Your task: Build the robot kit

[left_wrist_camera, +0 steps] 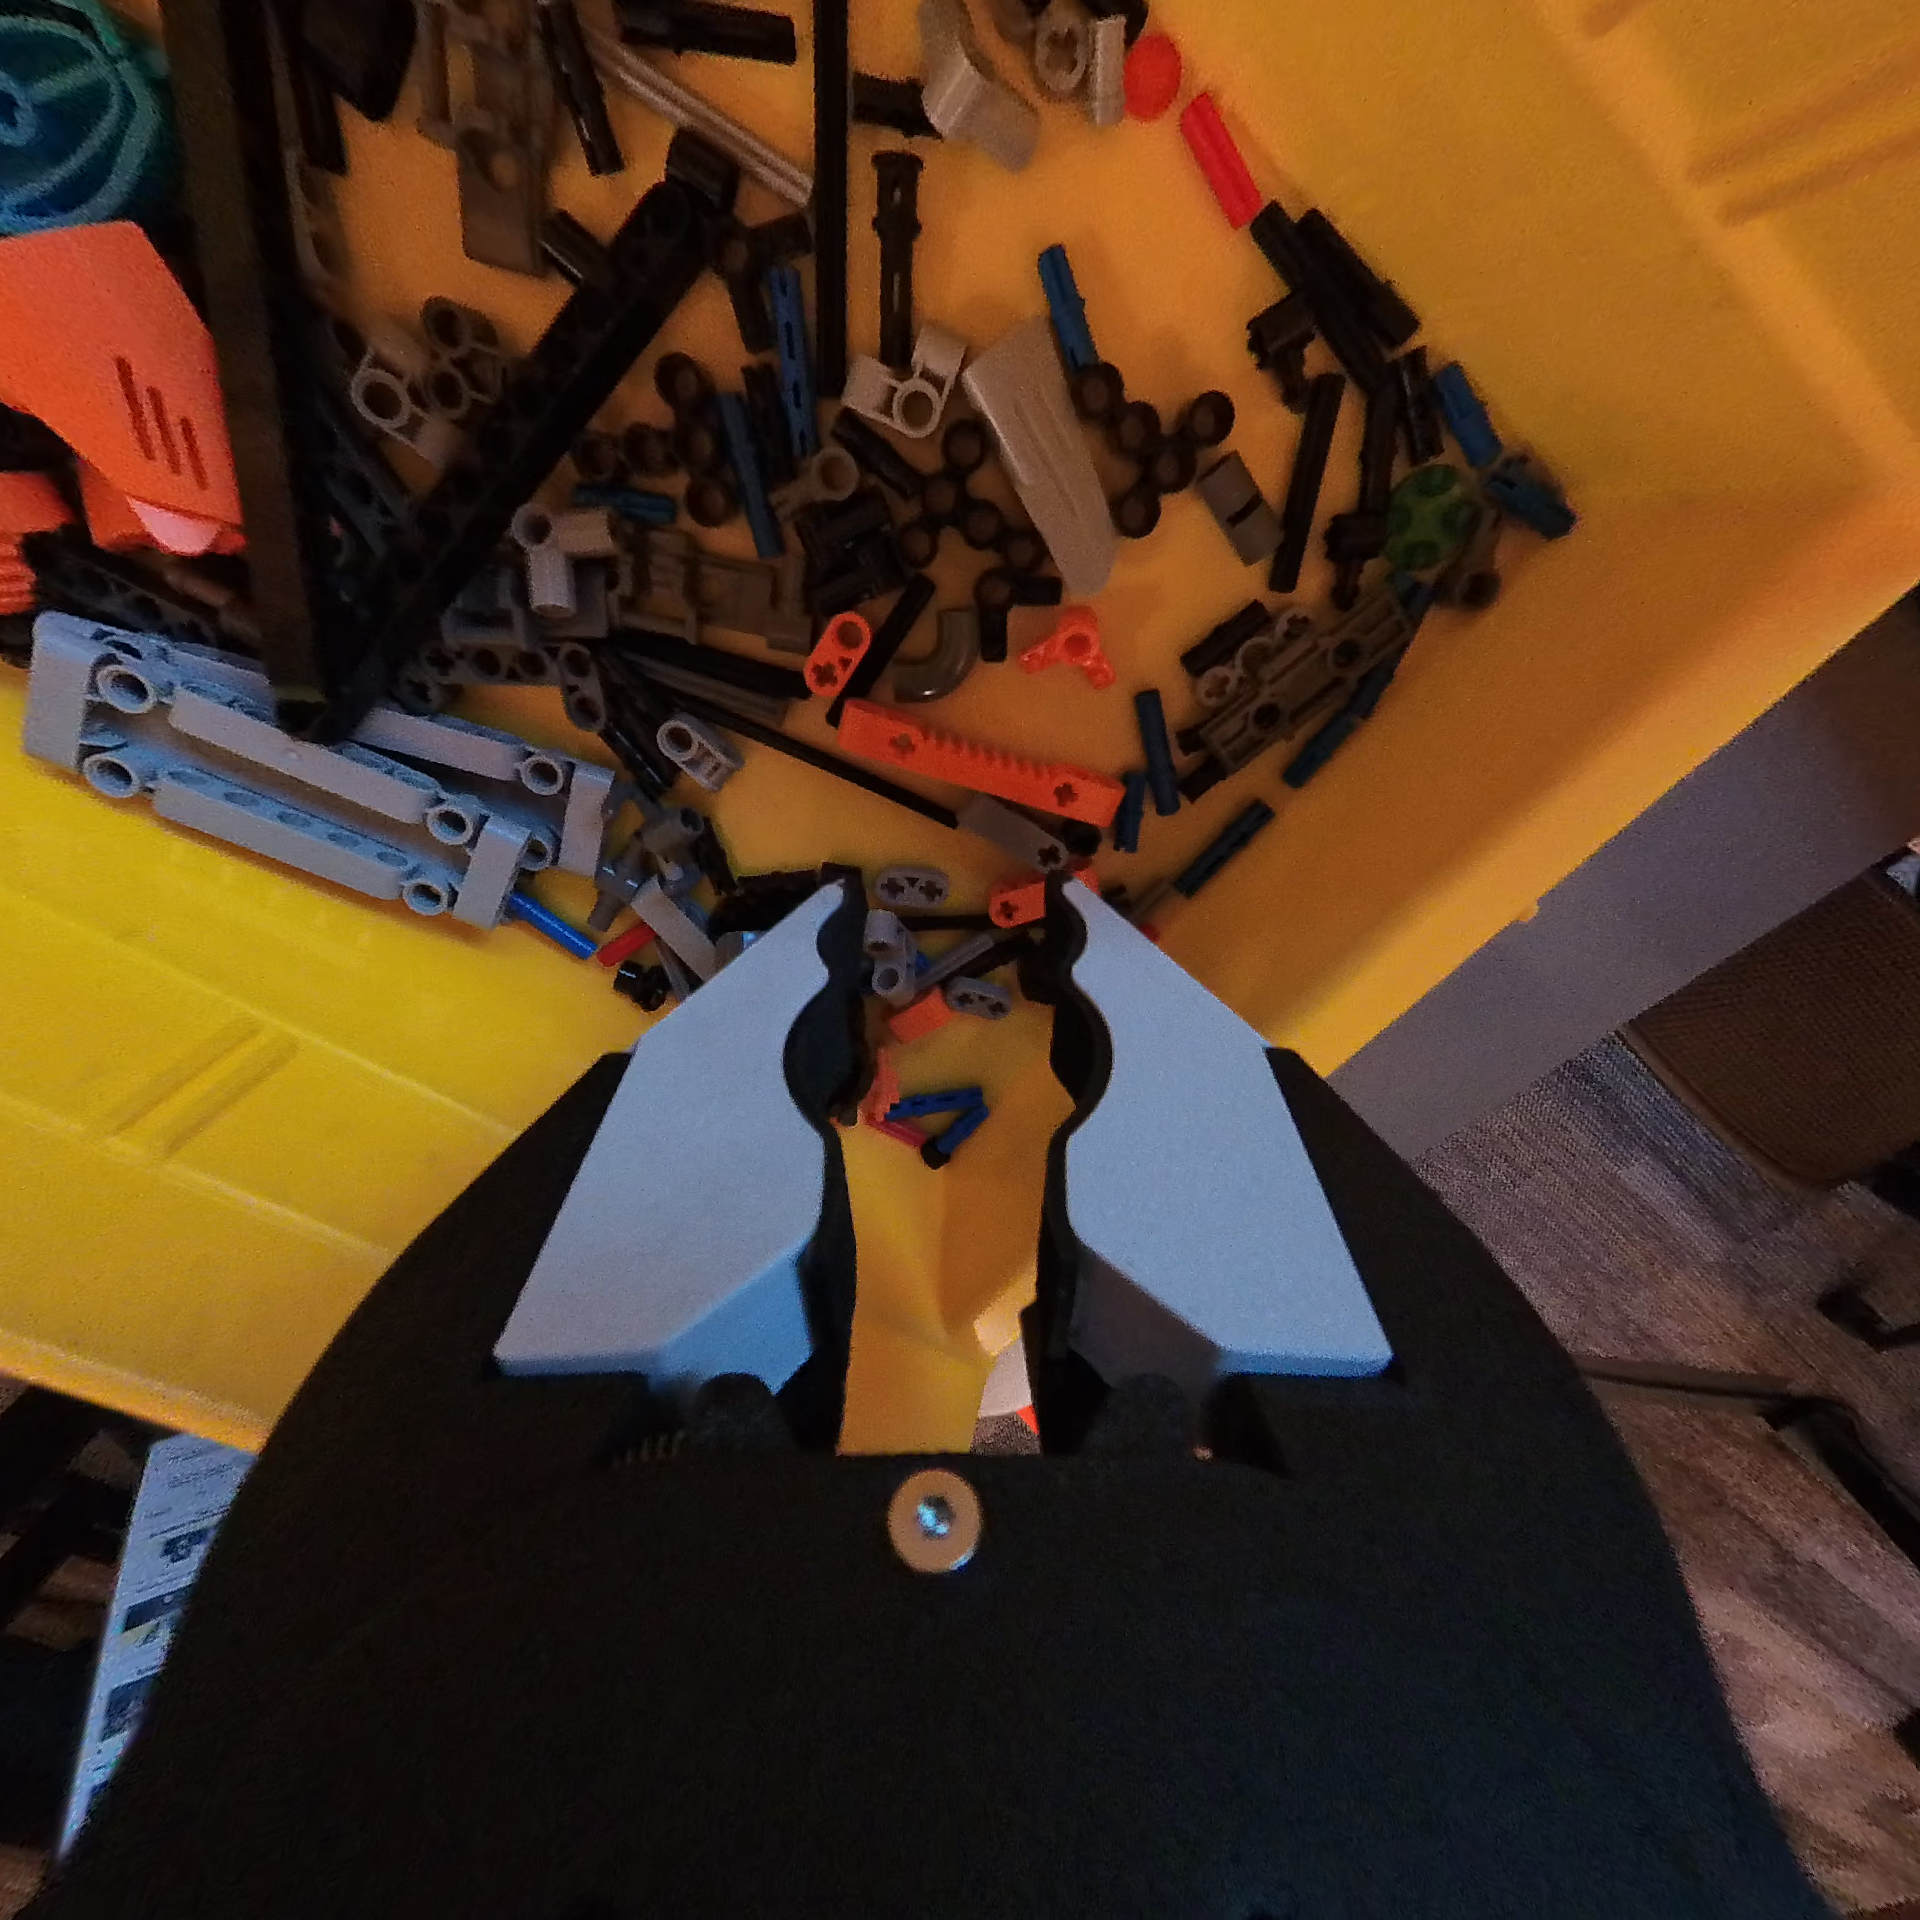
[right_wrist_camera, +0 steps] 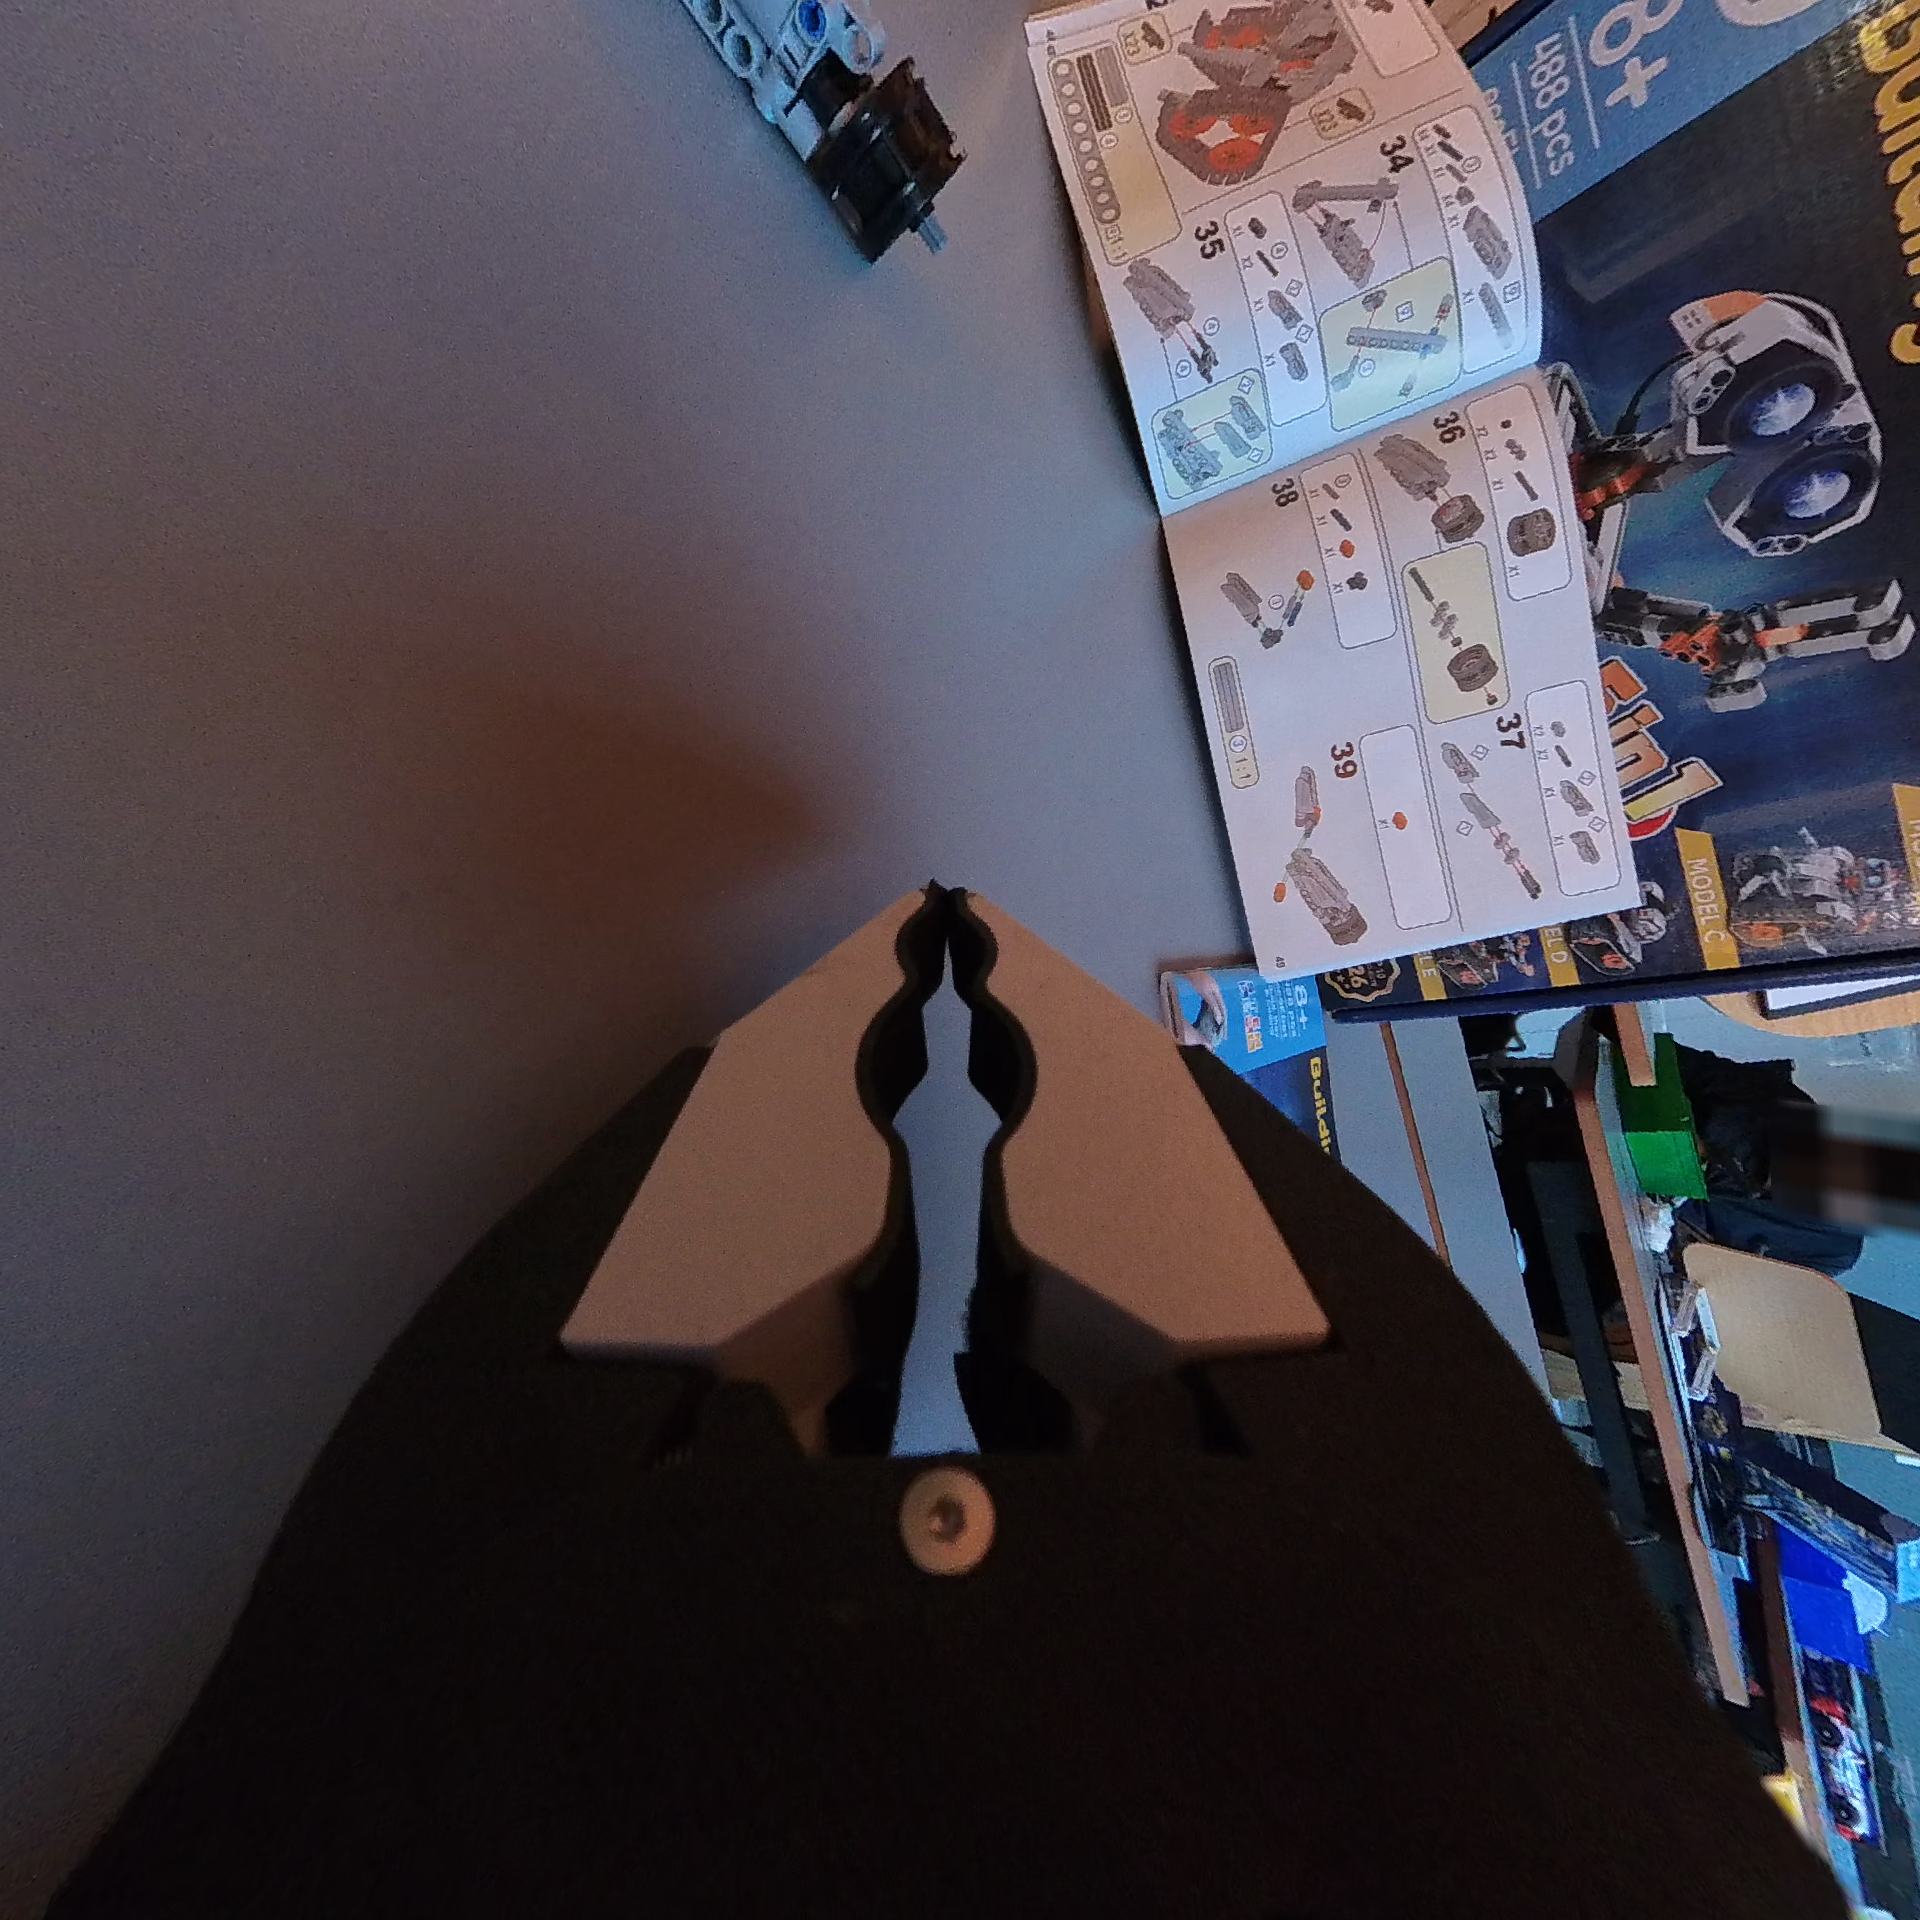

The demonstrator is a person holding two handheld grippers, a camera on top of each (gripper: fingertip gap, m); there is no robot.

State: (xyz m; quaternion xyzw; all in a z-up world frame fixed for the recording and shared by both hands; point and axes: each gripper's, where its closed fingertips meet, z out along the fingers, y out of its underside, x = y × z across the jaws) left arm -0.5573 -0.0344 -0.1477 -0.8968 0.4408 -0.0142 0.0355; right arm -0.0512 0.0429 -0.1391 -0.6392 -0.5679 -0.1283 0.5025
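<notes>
My left gripper (left_wrist_camera: 954, 896) is open and hangs over a yellow bin (left_wrist_camera: 1558, 260) with several loose building-toy parts in black, grey, blue and orange. Small grey connectors (left_wrist_camera: 889, 951) and a small orange part (left_wrist_camera: 1020, 900) lie between and just beyond its fingertips; it holds nothing. An orange toothed rack piece (left_wrist_camera: 977, 764) lies a little farther on. My right gripper (right_wrist_camera: 947, 890) is shut and empty above a bare grey tabletop (right_wrist_camera: 416, 520). A small grey and black built assembly (right_wrist_camera: 831, 114) lies far ahead of it on the table.
A large grey frame piece (left_wrist_camera: 301, 774) and long black beams (left_wrist_camera: 540, 436) lie at the bin's left. An open instruction booklet (right_wrist_camera: 1351, 468) rests on a dark blue toy box (right_wrist_camera: 1745, 416) at the table's right. Shelves and boxes (right_wrist_camera: 1766, 1403) lie beyond the table edge. Tip to tip, the grippers are about 50 cm apart.
</notes>
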